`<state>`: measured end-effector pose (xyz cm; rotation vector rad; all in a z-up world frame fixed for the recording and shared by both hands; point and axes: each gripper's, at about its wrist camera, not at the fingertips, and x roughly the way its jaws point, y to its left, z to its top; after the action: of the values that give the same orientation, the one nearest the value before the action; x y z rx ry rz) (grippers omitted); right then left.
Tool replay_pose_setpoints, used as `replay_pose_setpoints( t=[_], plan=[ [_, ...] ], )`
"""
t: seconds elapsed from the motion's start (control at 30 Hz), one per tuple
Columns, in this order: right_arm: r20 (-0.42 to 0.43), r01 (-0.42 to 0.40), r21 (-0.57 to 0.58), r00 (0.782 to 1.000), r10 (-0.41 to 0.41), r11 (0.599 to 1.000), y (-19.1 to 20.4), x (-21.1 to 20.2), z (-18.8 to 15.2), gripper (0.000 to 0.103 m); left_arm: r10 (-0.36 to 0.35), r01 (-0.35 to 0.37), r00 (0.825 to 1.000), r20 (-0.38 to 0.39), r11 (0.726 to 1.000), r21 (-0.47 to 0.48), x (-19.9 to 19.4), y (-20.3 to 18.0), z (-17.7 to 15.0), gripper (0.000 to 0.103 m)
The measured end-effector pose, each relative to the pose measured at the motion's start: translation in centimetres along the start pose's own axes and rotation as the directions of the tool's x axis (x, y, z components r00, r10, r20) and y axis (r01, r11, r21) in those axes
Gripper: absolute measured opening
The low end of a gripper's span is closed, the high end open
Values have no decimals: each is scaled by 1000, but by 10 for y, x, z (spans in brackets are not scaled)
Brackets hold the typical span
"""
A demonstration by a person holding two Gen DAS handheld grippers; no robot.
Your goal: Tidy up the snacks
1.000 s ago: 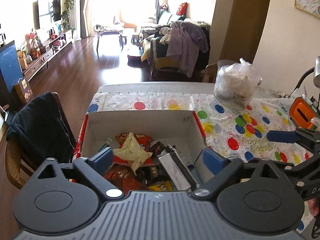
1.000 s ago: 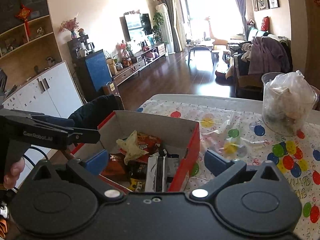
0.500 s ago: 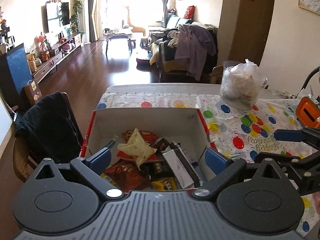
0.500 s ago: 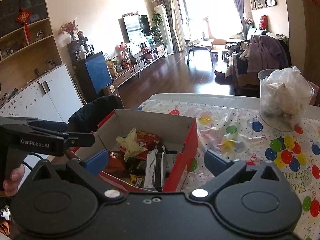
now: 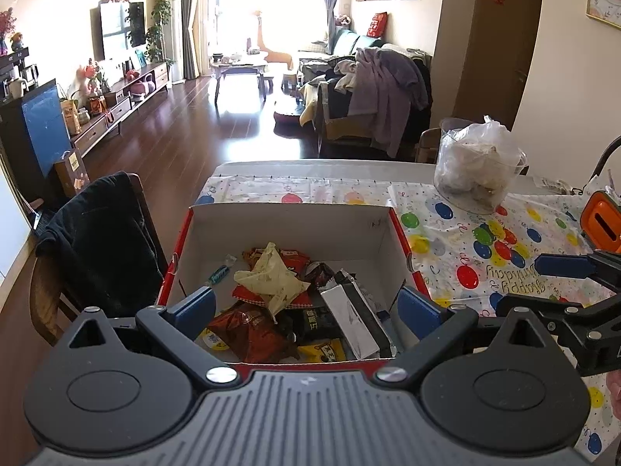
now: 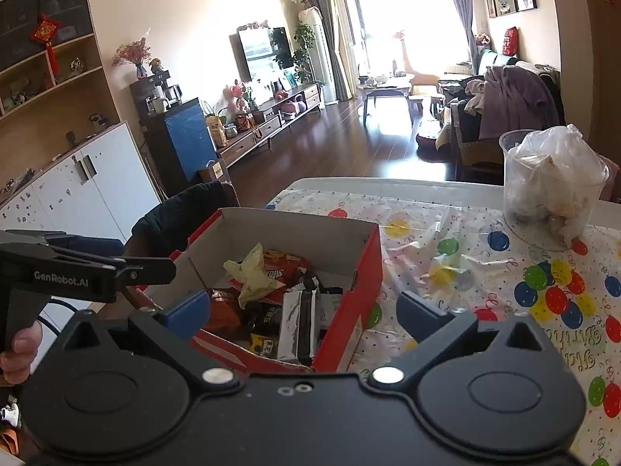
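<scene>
Snacks [image 5: 271,303] lay heaped inside the red box [image 5: 289,219]. Above it the left gripper [image 5: 306,306] gaped empty; beside it the right gripper [image 6: 304,308] gaped too (only its view showed a hand [image 6: 21,349]).

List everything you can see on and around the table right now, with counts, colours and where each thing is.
box: one, red outside, white inside, near left table edge
snack packets: several, red, yellow, black, silver, piled in box
tablecloth: one, white with coloured balloons, over table
clear container: one, holds crumpled plastic, far right
chair: one, wooden, dark garment draped, left of table
left tongs: one, blue pads, open above box
right tongs: one, blue pads, open beside box
</scene>
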<state>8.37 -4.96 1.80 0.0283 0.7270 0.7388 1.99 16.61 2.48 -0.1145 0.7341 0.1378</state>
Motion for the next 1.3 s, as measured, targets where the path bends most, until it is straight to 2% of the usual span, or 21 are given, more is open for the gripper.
replay_pose_setpoints(
  t=[0.53,0.93,1.3],
  plan=[
    [62,51,24,997,-53,998,6,-2,2,103,-12,12,1000,29,1000,-12,-15,-4,-3,101],
    [61,52,29,997,-54,998,7,-1,6,103,-11,11,999,42,1000,-18,-20,-3,-3,101],
    [36,53,37,998,-55,998,7,2,2,103,-22,22,1000,5,999,-33,-15,0,-10,101]
  ],
)
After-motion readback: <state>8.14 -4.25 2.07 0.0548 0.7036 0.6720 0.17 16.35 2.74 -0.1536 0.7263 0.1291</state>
